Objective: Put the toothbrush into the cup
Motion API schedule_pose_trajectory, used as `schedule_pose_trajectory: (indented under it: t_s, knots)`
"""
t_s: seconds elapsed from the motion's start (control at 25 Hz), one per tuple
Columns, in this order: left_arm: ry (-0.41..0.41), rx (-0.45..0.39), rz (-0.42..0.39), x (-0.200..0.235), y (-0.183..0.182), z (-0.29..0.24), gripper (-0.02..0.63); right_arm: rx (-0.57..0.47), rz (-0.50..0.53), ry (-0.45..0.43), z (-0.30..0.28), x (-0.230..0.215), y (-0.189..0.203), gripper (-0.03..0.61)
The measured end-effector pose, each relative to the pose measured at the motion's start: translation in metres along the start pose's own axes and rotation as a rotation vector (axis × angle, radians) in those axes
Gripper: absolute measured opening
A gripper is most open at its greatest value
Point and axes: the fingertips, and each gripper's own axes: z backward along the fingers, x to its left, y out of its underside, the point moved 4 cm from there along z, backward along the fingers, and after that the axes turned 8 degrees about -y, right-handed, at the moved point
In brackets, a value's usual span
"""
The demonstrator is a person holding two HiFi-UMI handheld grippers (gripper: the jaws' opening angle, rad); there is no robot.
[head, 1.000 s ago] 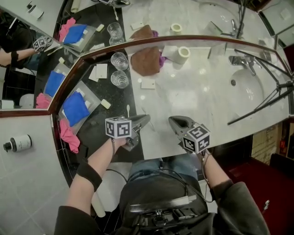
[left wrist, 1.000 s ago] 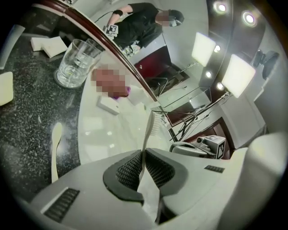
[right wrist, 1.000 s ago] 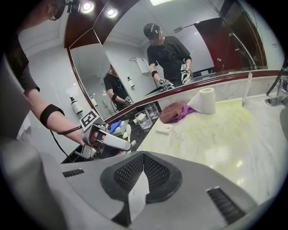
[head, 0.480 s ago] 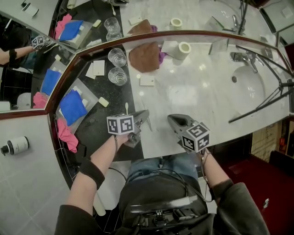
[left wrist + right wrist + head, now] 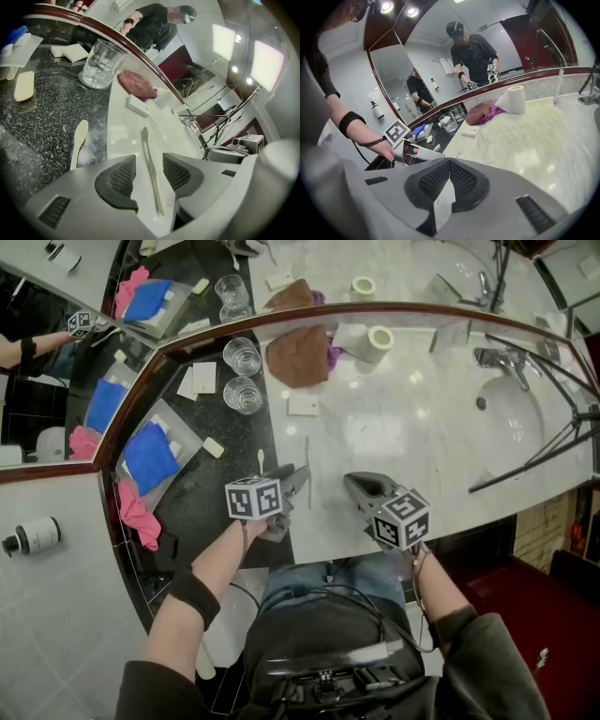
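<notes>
A slim pale toothbrush (image 5: 307, 465) (image 5: 151, 173) lies flat on the white marble counter (image 5: 403, 437). It lies lengthwise between the jaws of my left gripper (image 5: 296, 474) (image 5: 149, 160). Those jaws have just been opening, and the pads stand apart on either side of the handle without pressing it. Two clear glass cups (image 5: 244, 394) (image 5: 101, 64) stand farther back on the black granite strip. My right gripper (image 5: 352, 483) (image 5: 449, 165) hovers near the counter's front edge, shut with nothing in it.
A cream spatula-like piece (image 5: 79, 140) lies left of the toothbrush. Behind are a white soap box (image 5: 302, 405), a brown towel (image 5: 298, 354) and a paper roll (image 5: 375, 340). The sink (image 5: 511, 413) and black tripod rods (image 5: 534, 457) are right. A tray with blue cloth (image 5: 152, 457) sits left.
The left gripper has sunk toward the counter and its jaws have opened. The toothbrush it held now lies loose on the marble. The right gripper has stayed put.
</notes>
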Motion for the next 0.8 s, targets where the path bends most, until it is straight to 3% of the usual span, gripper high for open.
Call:
schedule_pose_trajectory:
  t_s: [0.36,0.56,0.72,0.8]
  knots:
    - [-0.019,-0.006,-0.027,-0.005,0.0,0.001,0.184,0.003,-0.01,0.002,0.001,-0.001,0.003,0.018]
    - [-0.015,-0.05,-0.052,-0.019,-0.01,0.016,0.184,-0.002,-0.003,0.0,0.004,0.001,-0.003,0.018]
    - [-0.004,-0.112,-0.133,-0.036,-0.024,0.043,0.181,-0.007,0.024,-0.005,0.006,0.008,-0.015,0.018]
    - [-0.017,-0.161,-0.183,-0.043,-0.031,0.059,0.096,-0.014,0.041,-0.01,0.007,0.011,-0.023,0.018]
